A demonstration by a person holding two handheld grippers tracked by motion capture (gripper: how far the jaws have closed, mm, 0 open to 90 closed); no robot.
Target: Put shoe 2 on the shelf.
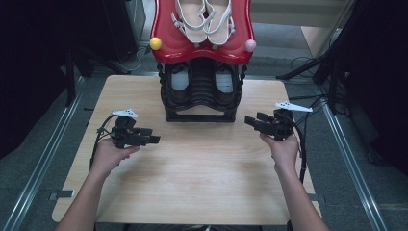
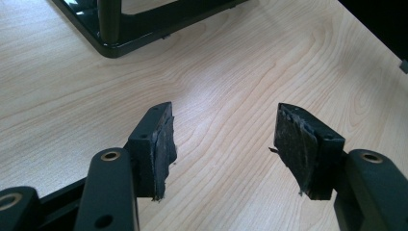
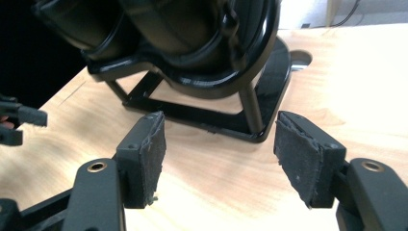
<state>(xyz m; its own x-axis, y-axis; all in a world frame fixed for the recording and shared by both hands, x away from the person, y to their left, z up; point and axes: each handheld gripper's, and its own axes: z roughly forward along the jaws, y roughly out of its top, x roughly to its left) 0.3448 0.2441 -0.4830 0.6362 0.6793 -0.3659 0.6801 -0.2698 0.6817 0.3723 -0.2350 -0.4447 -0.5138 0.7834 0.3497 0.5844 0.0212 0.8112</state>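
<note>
Two-tier shoe rack, red top shelf over black frame (image 1: 201,96): centred ahead, between left gripper (image 1: 153,139) and right gripper (image 1: 250,120) (both fingers released, empty), right nearer

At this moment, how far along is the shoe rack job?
Looks done: a pair of white sandals sits on the red top shelf, and darker shoes sit on the black lower tier. In hand: nothing. The left gripper and right gripper are both open over the wooden table, either side of the rack. Left: whichever shoe they handle next; neither touches one yet.
</note>
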